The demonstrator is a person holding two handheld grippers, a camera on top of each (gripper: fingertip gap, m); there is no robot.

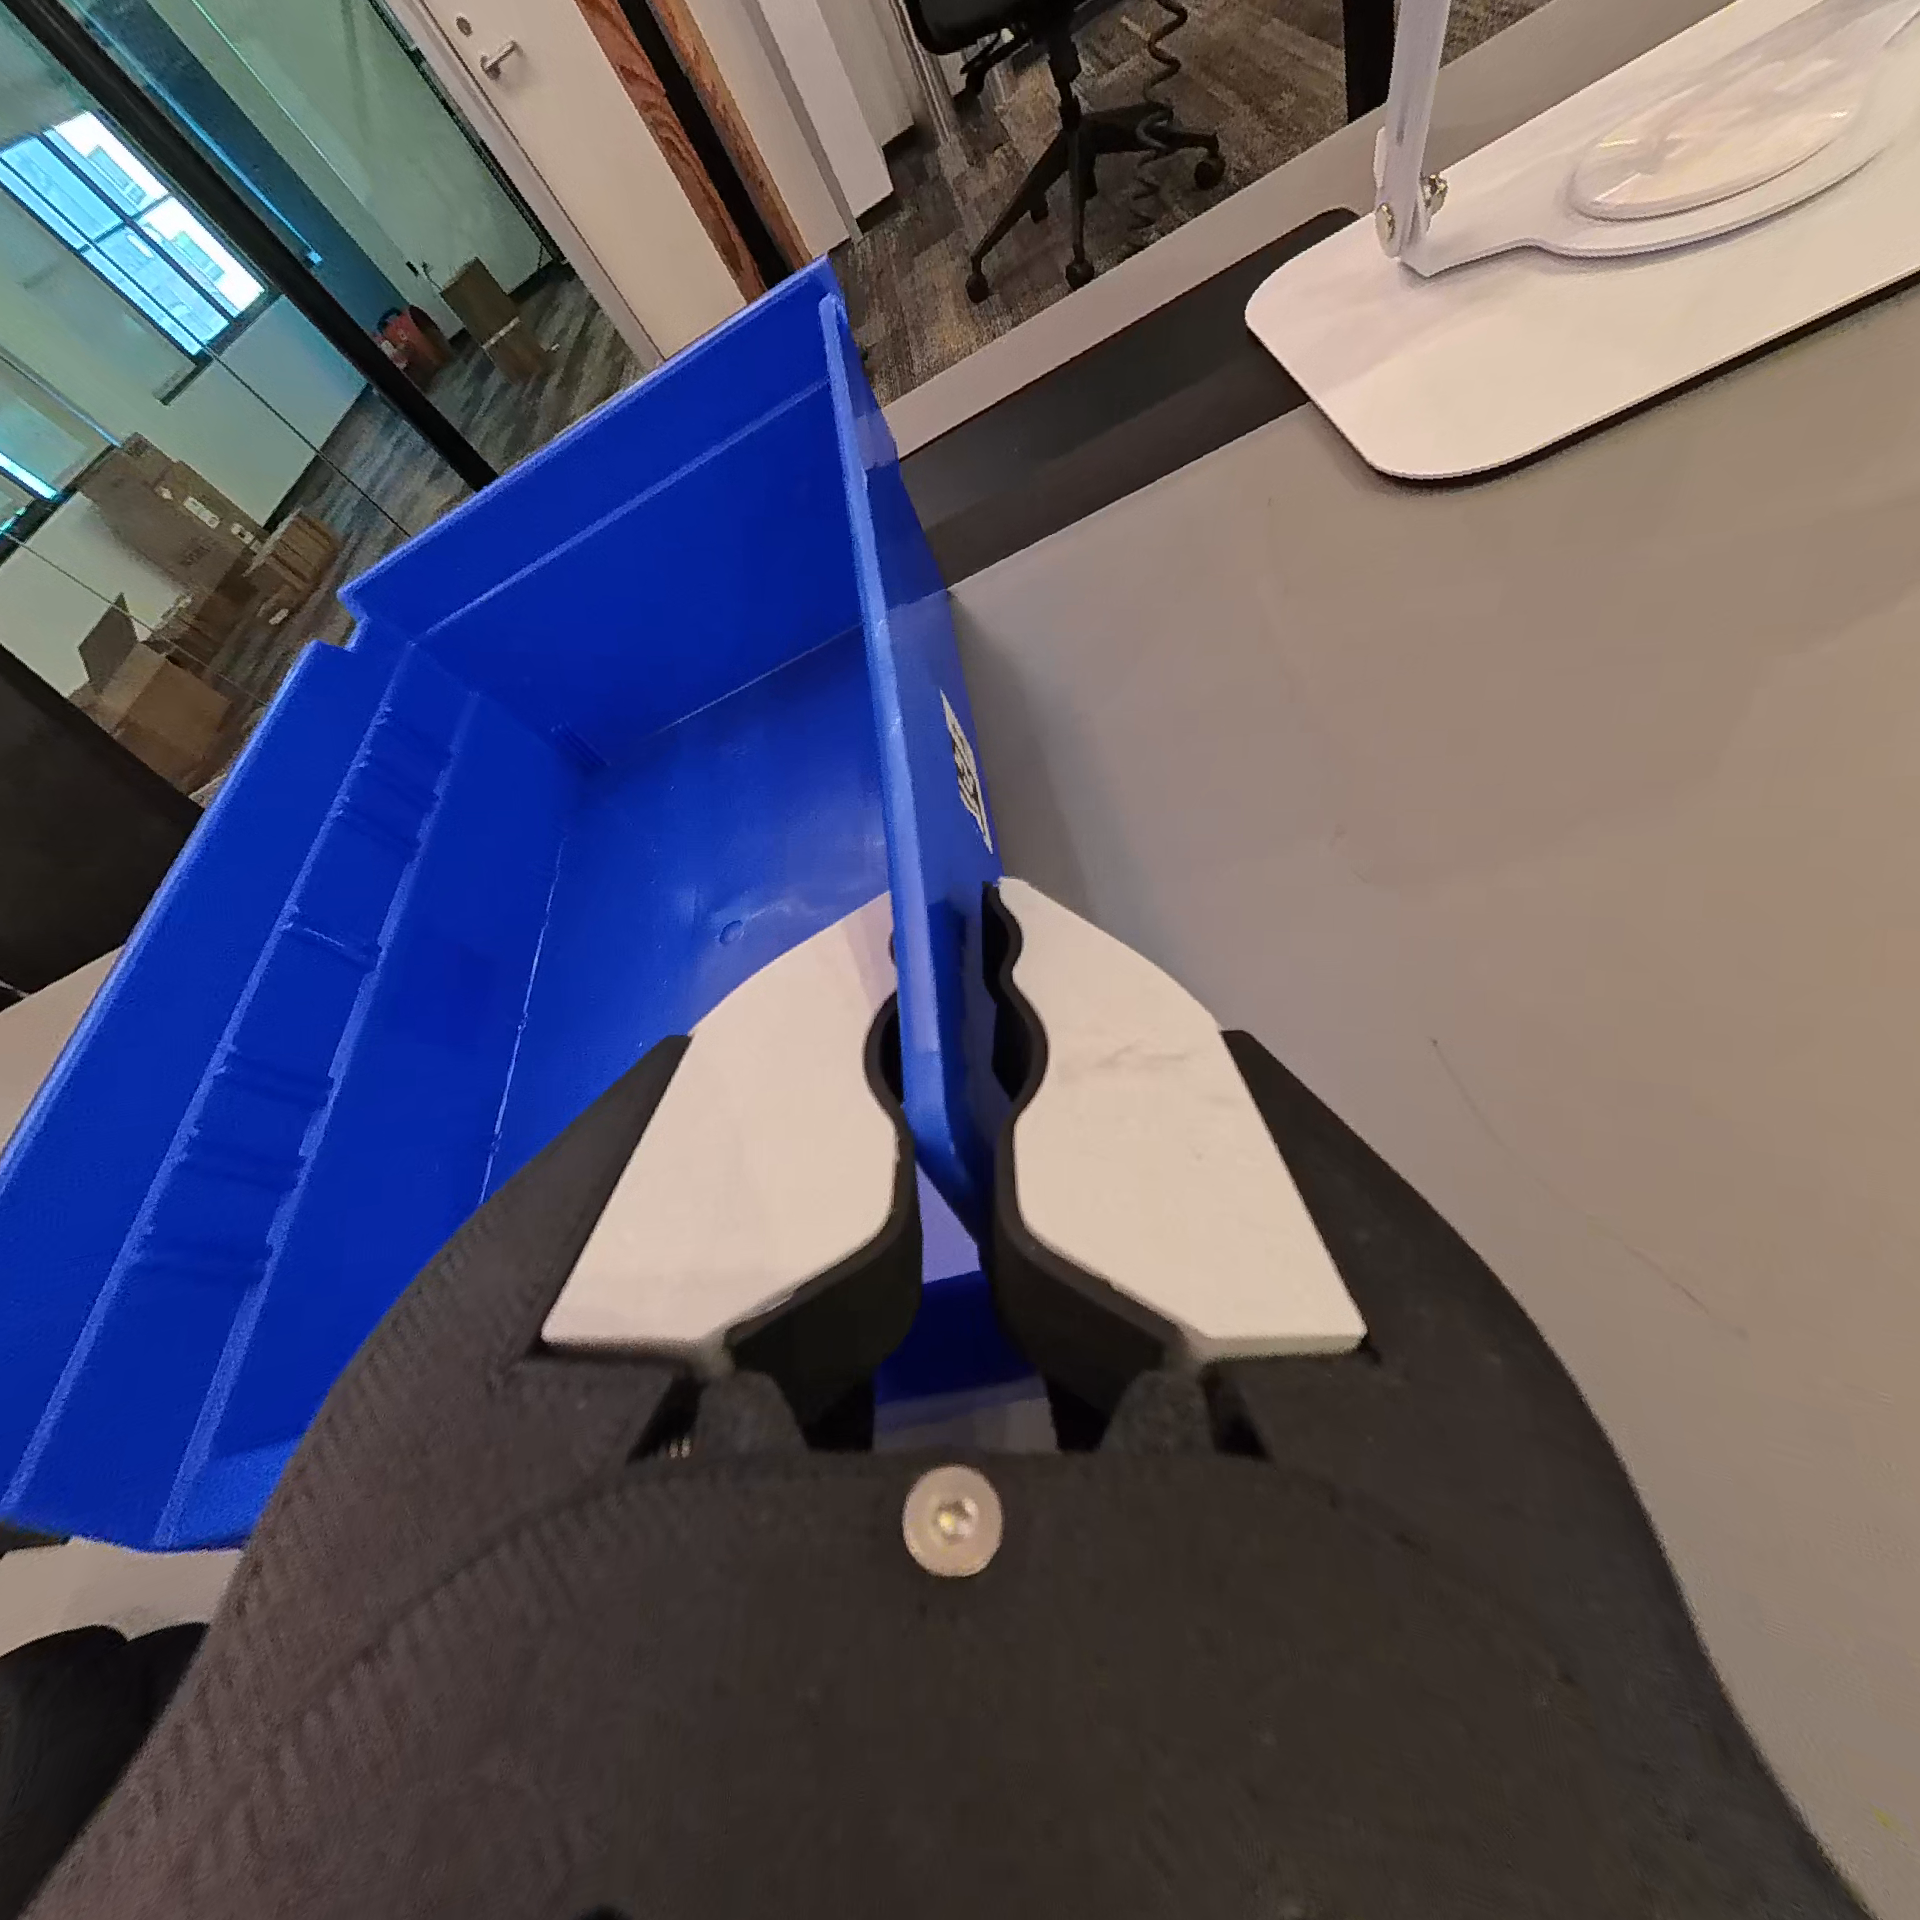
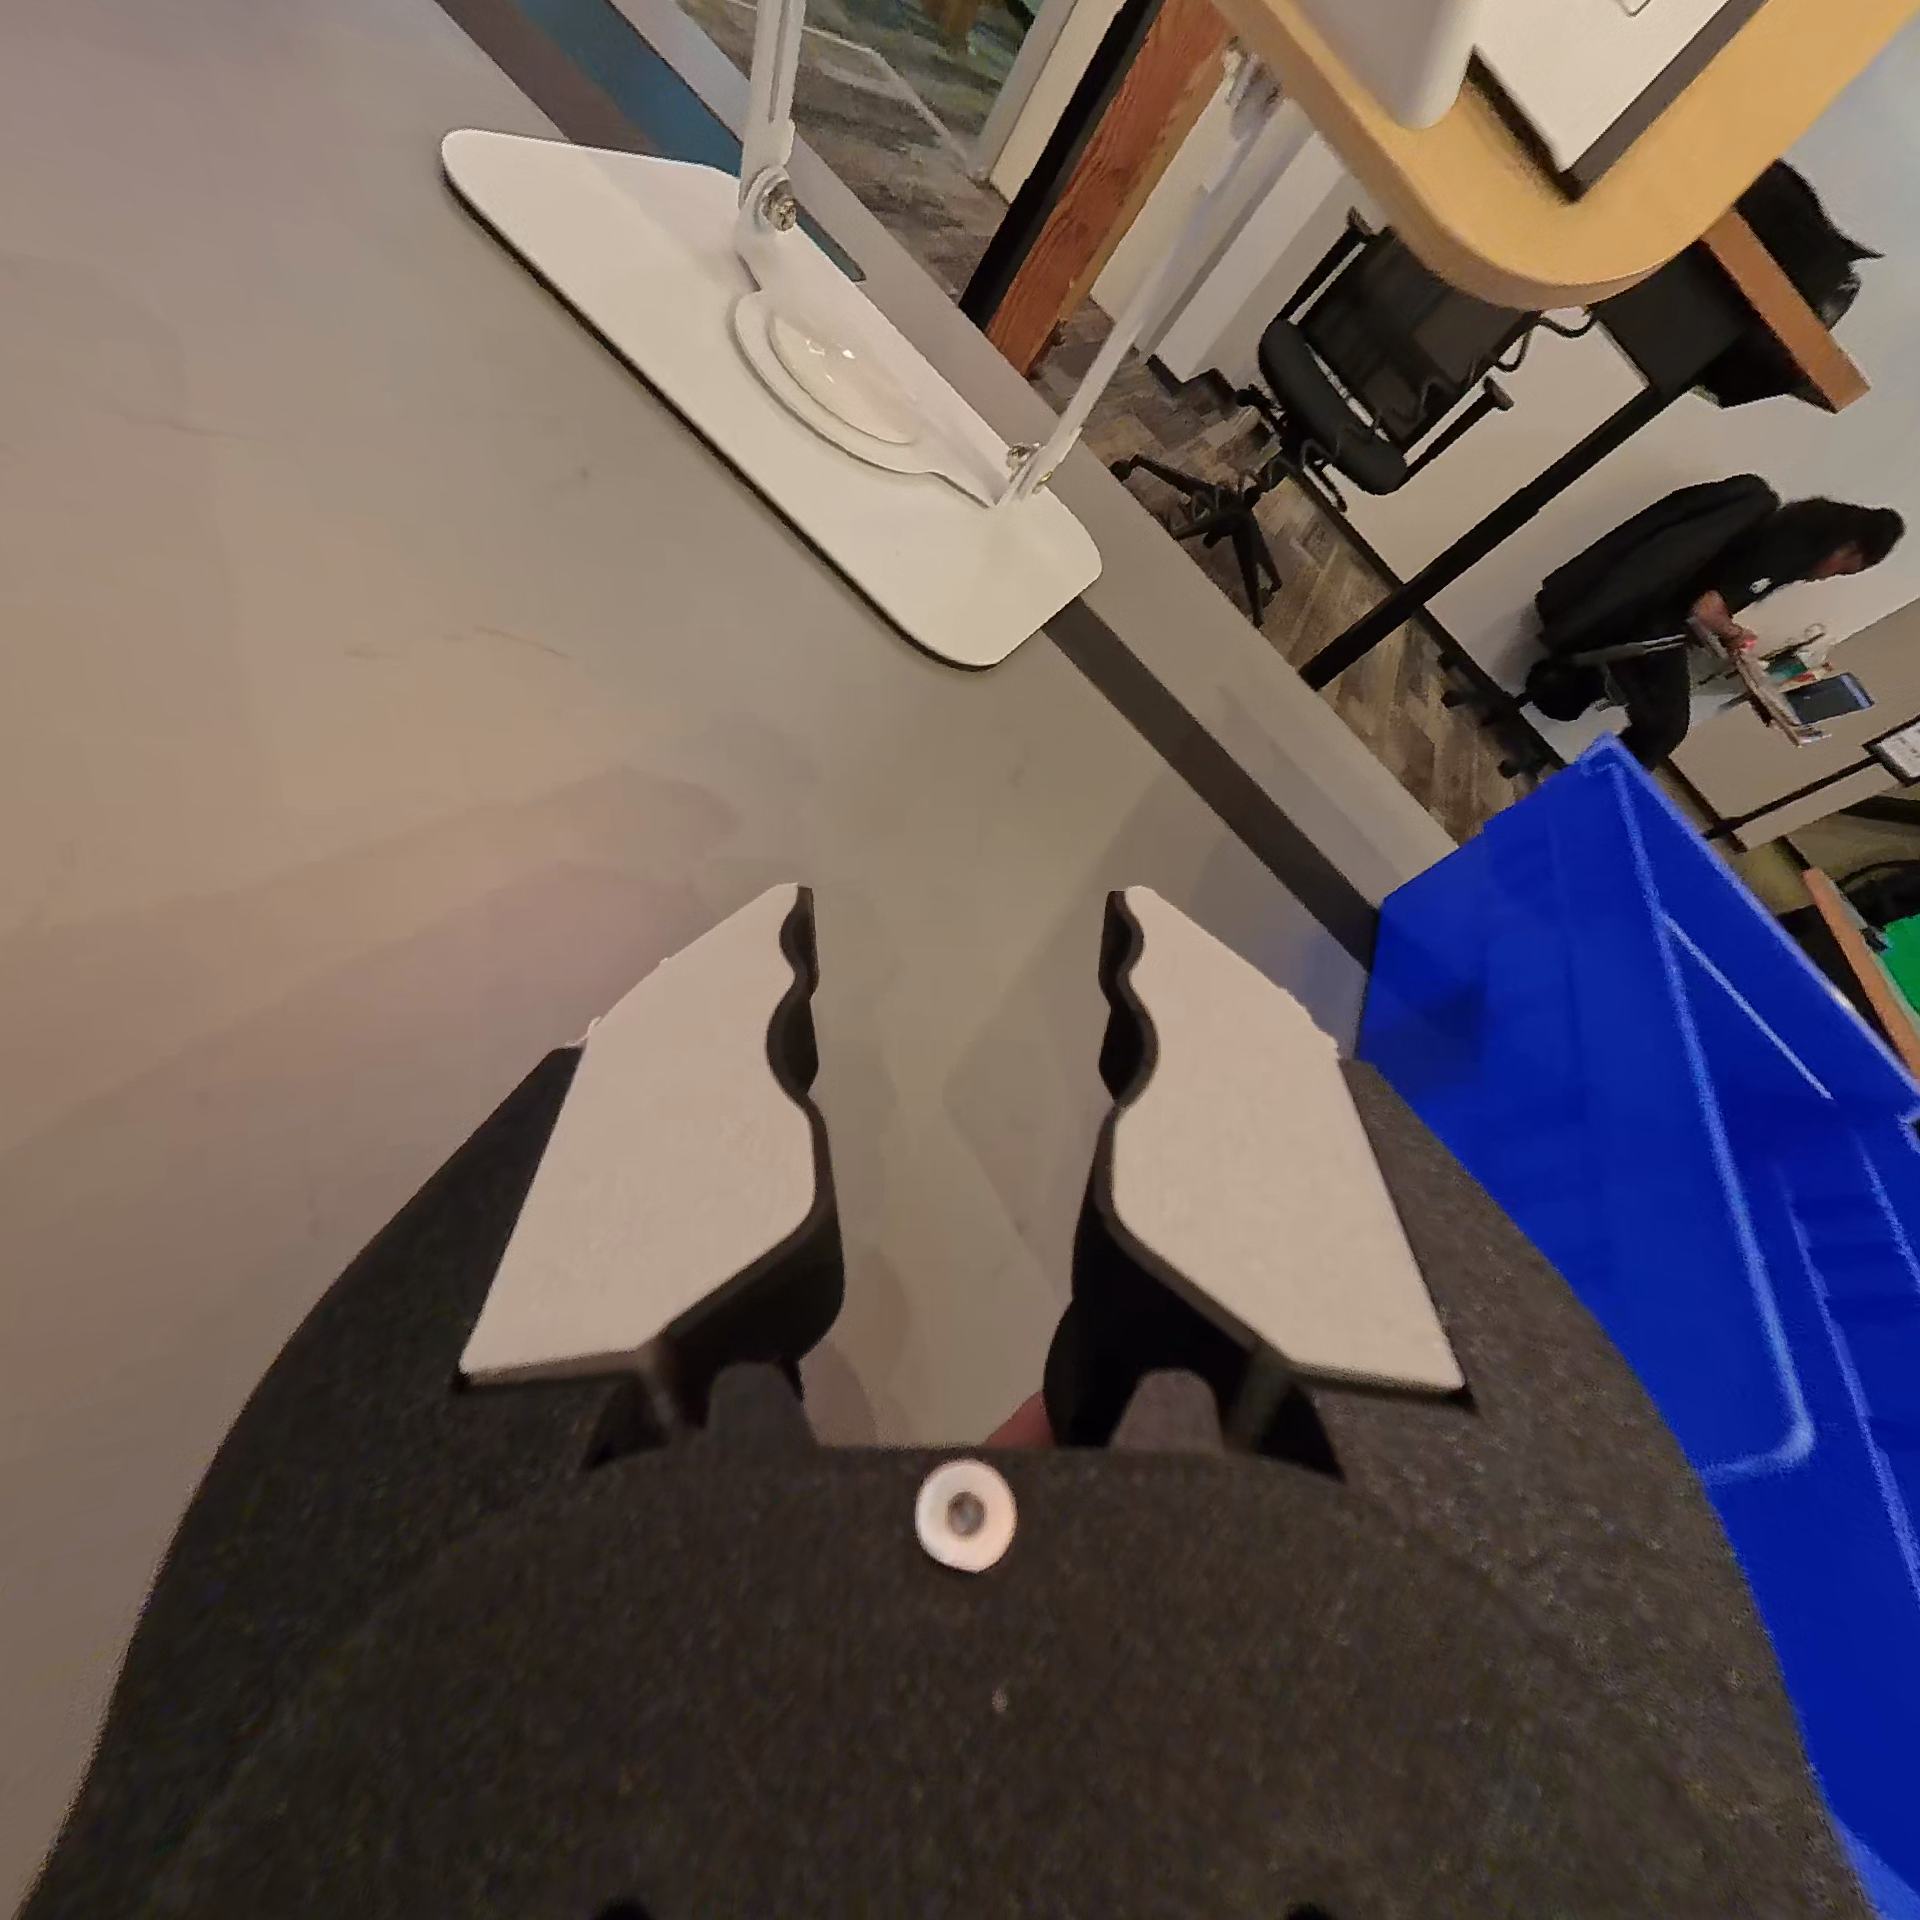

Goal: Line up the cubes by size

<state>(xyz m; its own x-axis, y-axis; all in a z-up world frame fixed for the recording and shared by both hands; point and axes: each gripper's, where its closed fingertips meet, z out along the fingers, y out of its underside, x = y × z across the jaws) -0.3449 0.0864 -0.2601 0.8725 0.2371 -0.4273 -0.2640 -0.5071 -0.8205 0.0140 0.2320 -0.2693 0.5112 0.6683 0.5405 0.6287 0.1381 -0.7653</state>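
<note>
No cubes show in either view. My left gripper (image 1: 940, 920) is shut on the right side wall of a blue plastic bin (image 1: 883, 623), one finger inside the bin and one outside. The part of the bin's inside that shows holds nothing. The bin seems tilted over the grey table (image 1: 1455, 935). My right gripper (image 2: 961, 904) is open and empty above the bare grey table (image 2: 416, 727). The blue bin (image 2: 1610, 1091) shows in the right wrist view to the right of the right gripper.
A white flat stand base with a jointed white arm and a round lens (image 1: 1558, 343) lies at the table's far edge; it also shows in the right wrist view (image 2: 831, 416). Beyond the edge are office chairs (image 2: 1340, 416) and a seated person (image 2: 1683, 623). The grippers' ends are close to 40 centimeters from one another.
</note>
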